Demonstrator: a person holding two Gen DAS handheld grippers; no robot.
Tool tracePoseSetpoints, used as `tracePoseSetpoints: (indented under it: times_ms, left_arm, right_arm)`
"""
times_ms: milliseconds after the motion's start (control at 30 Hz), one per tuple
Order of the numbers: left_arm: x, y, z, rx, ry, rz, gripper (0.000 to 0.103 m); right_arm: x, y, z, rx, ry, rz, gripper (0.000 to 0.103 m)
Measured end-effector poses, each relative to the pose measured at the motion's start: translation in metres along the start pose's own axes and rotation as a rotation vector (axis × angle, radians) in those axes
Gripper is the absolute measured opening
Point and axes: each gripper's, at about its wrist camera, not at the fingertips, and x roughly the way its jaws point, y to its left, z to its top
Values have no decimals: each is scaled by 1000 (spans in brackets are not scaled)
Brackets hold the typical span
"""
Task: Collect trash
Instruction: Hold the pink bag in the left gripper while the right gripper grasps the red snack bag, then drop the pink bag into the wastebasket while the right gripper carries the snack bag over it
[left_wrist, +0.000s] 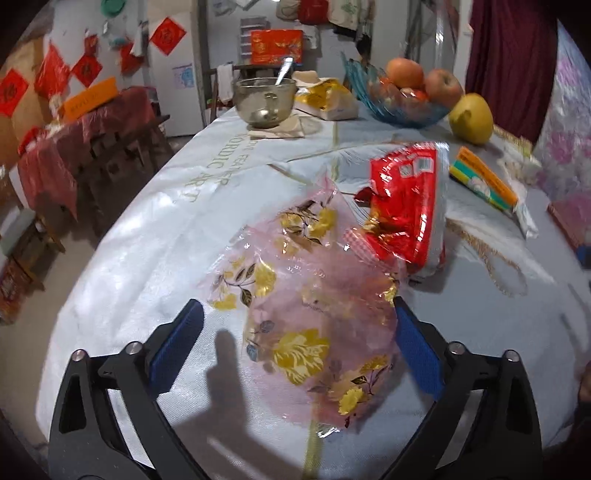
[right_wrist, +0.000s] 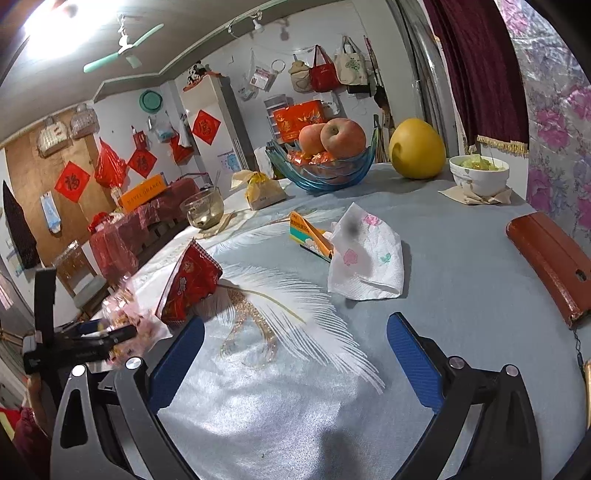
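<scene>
A clear pink plastic bag with gold flowers lies on the table between the wide-open jaws of my left gripper; its right edge touches the right pad. A red snack wrapper lies just beyond the bag and shows in the right wrist view too. A crumpled flowered paper napkin and a small orange-green box lie ahead of my right gripper, which is open and empty above the tablecloth. The left gripper shows at the far left with the bag.
On the light blue tablecloth stand a blue fruit bowl with apples, a yellow pomelo, a white bowl, a glass bowl with a spoon and a yellow packet. A brown case lies at the right edge.
</scene>
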Motion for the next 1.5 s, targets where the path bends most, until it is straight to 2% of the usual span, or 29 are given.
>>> tracePoseSetpoints:
  times_ms: [100, 233, 333, 433, 533, 567, 633, 667, 700, 867, 1000, 1100, 1133, 1167, 1200, 1233, 1267, 1500]
  left_arm:
    - [-3, 14, -2, -70, -15, -29, 87]
    - [-12, 34, -7, -104, -34, -27, 87]
    - [-16, 46, -11, -116, -23, -39, 87]
    - [-18, 54, -14, -125, -21, -55, 87]
    - [-19, 58, -17, -127, -26, -67, 87]
    - [-19, 58, -17, -127, -25, -70, 87]
    - [-18, 58, -17, -122, -22, -75, 87]
    - [-18, 57, -17, -117, -20, -75, 87]
    - [-19, 55, -16, -112, -21, -77, 87]
    - [-24, 47, -10, -100, -41, -100, 87]
    - [-21, 36, -1, -98, -55, -101, 88]
    - [-5, 34, 5, -129, -17, -67, 87]
    - [-4, 35, 5, -144, -12, -73, 80]
    - [-3, 38, 5, -160, -7, -105, 69]
    - [-4, 39, 5, -176, 0, -139, 63]
    - [-9, 41, 5, -192, 4, -165, 49]
    - [-13, 41, 4, -193, -1, -162, 45]
    - [-66, 32, -1, -170, -78, -111, 44]
  right_arm:
    - [4, 10, 3, -27, 16, -31, 97]
    - [23, 42, 12, -3, 74, 120, 97]
    - [46, 87, 23, -103, 98, 131, 96]
    - [83, 121, 30, -147, 173, 159, 89]
    - [117, 138, 32, -150, 240, 149, 79]
    - [124, 142, 33, -156, 253, 142, 74]
    - [138, 147, 30, -168, 279, 125, 52]
    - [142, 148, 28, -168, 292, 131, 33]
    - [140, 147, 27, -161, 281, 139, 31]
    - [69, 139, 38, -172, 37, 111, 29]
    - [19, 120, 36, -159, -50, 94, 30]
    - [-3, 98, 29, -110, -67, 99, 30]
    - [-7, 91, 28, -98, -69, 99, 30]
    - [-14, 83, 24, -80, -73, 96, 30]
    - [-16, 77, 22, -70, -75, 95, 30]
    - [-19, 71, 20, -56, -78, 94, 30]
    - [-22, 64, 17, -38, -81, 97, 30]
    - [-45, 50, 3, 20, -107, 149, 30]
